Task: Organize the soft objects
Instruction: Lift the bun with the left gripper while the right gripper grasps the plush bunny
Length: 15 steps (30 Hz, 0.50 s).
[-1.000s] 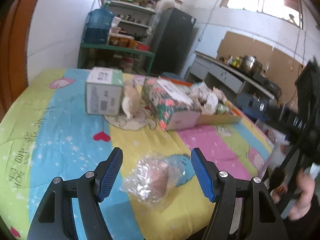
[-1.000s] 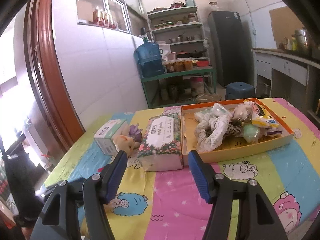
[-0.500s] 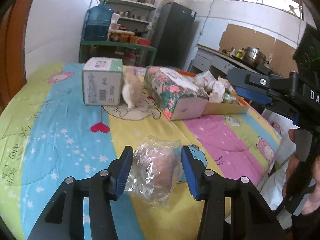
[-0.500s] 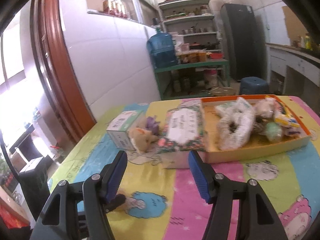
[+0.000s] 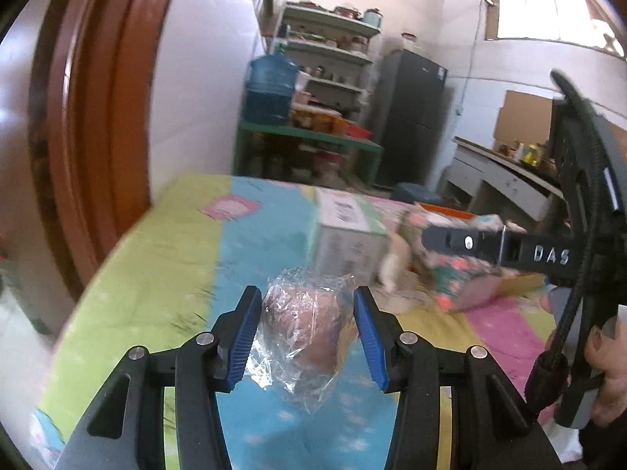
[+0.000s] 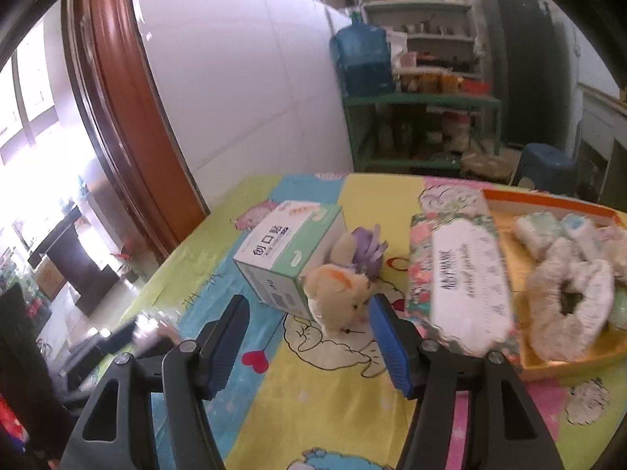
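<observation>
left gripper [image 5: 307, 331] clamped on plastic-wrapped bundle [image 5: 301, 333], blue pads touching wrap both sides; a second ago jaws wide, bundle lying loose on quilt [image 5: 176, 250]. bundle now lifted clear of quilt, wrap tail hanging below. white-green box [image 5: 347, 241] beyond bundle, blurred. right gripper [image 6: 309, 342] wide, holding nothing, closer than before to plush toy [image 6: 339, 295], which leans on white-green box [image 6: 288, 252]. floral tissue pack [image 6: 456, 274] right of box, orange tray [image 6: 548, 356] of soft items touching pack's far side.
</observation>
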Motion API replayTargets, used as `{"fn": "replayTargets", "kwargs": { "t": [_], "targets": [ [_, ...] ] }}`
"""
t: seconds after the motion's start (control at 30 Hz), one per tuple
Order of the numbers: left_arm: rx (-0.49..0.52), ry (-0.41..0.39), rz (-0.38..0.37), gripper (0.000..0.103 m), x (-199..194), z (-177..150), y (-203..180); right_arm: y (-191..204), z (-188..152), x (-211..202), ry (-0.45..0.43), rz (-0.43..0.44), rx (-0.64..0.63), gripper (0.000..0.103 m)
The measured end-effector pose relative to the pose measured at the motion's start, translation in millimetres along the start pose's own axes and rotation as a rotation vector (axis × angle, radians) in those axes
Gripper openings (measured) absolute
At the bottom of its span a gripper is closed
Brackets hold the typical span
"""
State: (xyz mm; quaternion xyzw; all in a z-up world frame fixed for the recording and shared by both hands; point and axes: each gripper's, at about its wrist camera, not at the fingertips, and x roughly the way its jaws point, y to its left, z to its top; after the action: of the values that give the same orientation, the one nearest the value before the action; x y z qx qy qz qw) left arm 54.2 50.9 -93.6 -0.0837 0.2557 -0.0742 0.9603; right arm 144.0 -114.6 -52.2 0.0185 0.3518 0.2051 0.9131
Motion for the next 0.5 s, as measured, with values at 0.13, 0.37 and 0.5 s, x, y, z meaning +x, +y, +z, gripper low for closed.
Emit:
{"fn": "replayTargets", "kwargs": {
  "t": [0.13,0.37,0.5],
  "targets": [
    [-0.016,-0.021,0.028,0.05,3.5,8.6,18.8,-2.8,2.4,22.1,0.04,-0.001,-0.01,0.063],
    [-0.104,-0.033,0.073,0.05,6.3,18.1,62.0,-1.5,5.3,46.4,0.093,-0.041,-0.091,0.063],
    [-0.143,-0.052,0.09,0.05,3.5,22.6,78.0,9.9,1.8,56.7,0.128,-0.086,-0.215,0.063]
  ]
}}
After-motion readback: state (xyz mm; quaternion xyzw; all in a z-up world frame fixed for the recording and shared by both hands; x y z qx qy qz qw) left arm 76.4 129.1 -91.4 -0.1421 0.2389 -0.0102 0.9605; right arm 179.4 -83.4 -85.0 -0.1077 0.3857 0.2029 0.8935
